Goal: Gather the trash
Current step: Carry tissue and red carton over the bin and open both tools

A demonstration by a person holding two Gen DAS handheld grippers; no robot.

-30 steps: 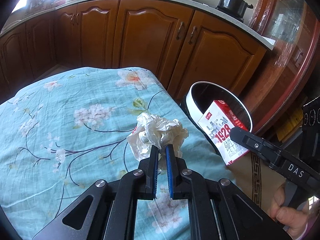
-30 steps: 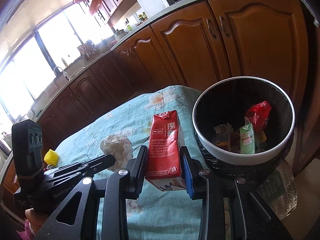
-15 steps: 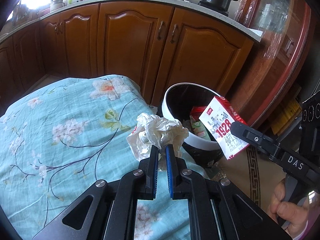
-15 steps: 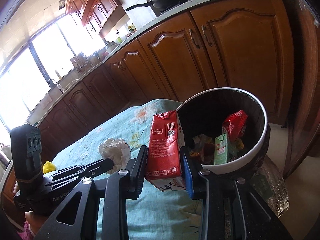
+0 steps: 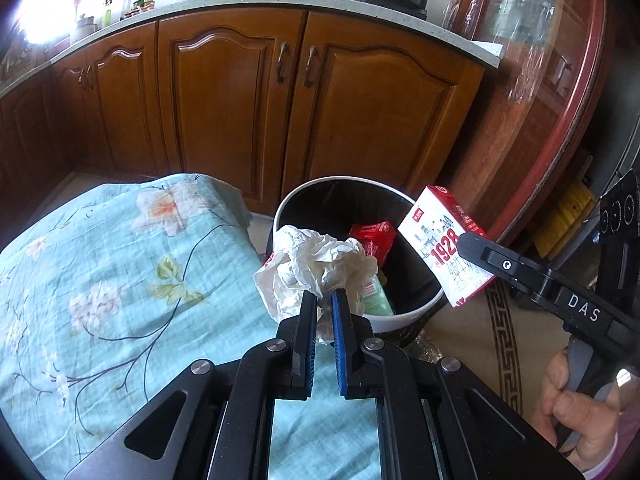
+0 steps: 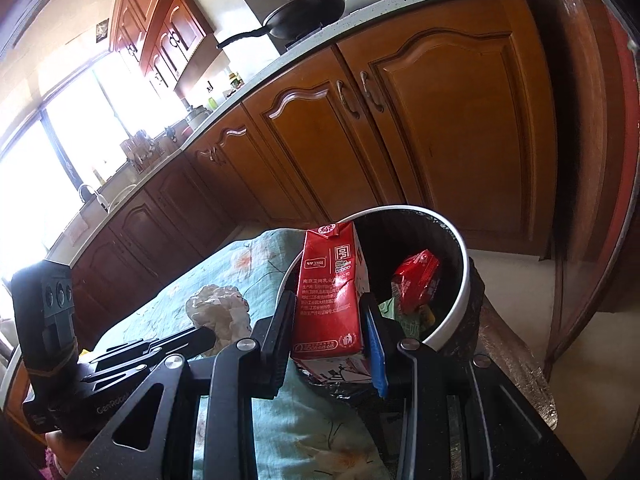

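A crumpled white paper wad [image 5: 316, 264] is pinched in my left gripper [image 5: 324, 298], which is shut on it and holds it over the near left rim of the bin. The bin [image 5: 408, 312] is black with a white rim and stands on the floor beside the table. My right gripper [image 6: 330, 304] is shut on a red and white milk carton [image 6: 332, 280], held upright above the bin's near edge. In the left wrist view the carton [image 5: 440, 240] hangs over the bin's right rim. In the right wrist view the paper wad [image 6: 218, 308] is left of the carton.
The bin holds a red packet [image 6: 416, 280] and a green carton [image 5: 374, 296]. A table with a turquoise floral cloth [image 5: 100, 280] lies to the left. Brown kitchen cabinets [image 5: 240, 100] stand behind. A person's hand [image 5: 572, 412] grips the right handle.
Both grippers have moved from over the table toward the bin, each still holding its load. The paper wad and the carton now hang at the bin's rim.
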